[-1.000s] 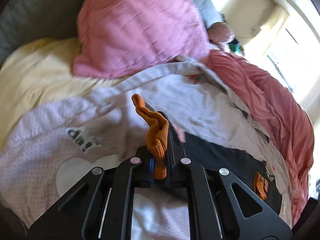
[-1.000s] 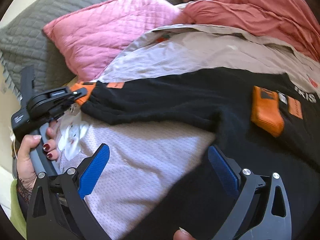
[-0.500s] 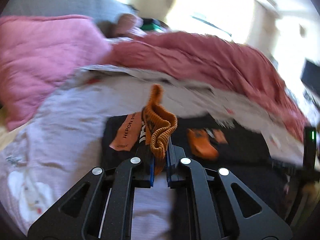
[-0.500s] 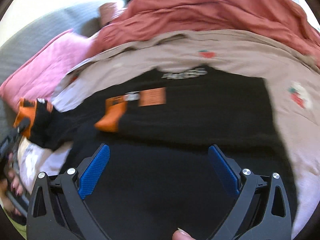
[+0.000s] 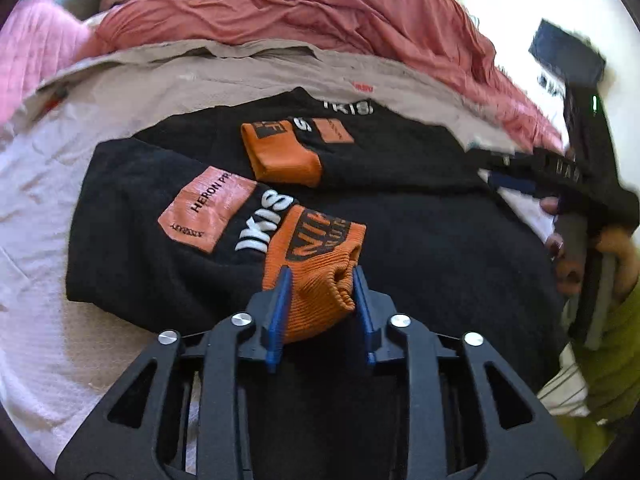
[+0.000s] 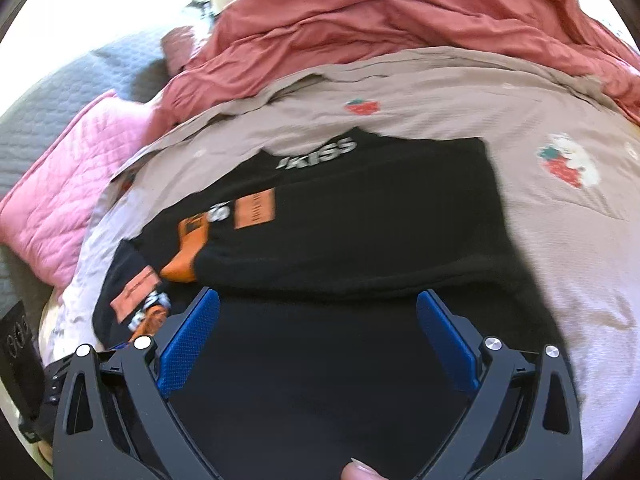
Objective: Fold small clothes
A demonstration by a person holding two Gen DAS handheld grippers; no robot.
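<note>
A black sweater (image 5: 400, 216) with orange patches and white lettering lies flat on the bed, also in the right wrist view (image 6: 360, 220). Both sleeves are folded across its body. One orange ribbed cuff (image 5: 316, 240) lies on the sweater between the jaws of my left gripper (image 5: 320, 276). Those jaws are opening and the cuff sits slack between the blue pads. The other orange cuff (image 5: 280, 156) rests further up the sweater. My right gripper (image 6: 318, 304) hovers open over the sweater's lower half with nothing between its fingers.
A rumpled red-pink blanket (image 5: 320, 8) is heaped behind the sweater. A beige strawberry-print cloth (image 6: 560, 160) and a pale pink garment (image 5: 40, 200) lie under it. A pink quilted pillow (image 6: 60, 192) and grey quilt (image 6: 60, 92) sit at the left. A hand in a green sleeve (image 5: 616, 320) holds the right gripper.
My left gripper swung right with the orange cuff pinched, laid the sleeve over the sweater's body, and its jaws have parted. My right gripper shifted over the sweater, then held still, open throughout.
</note>
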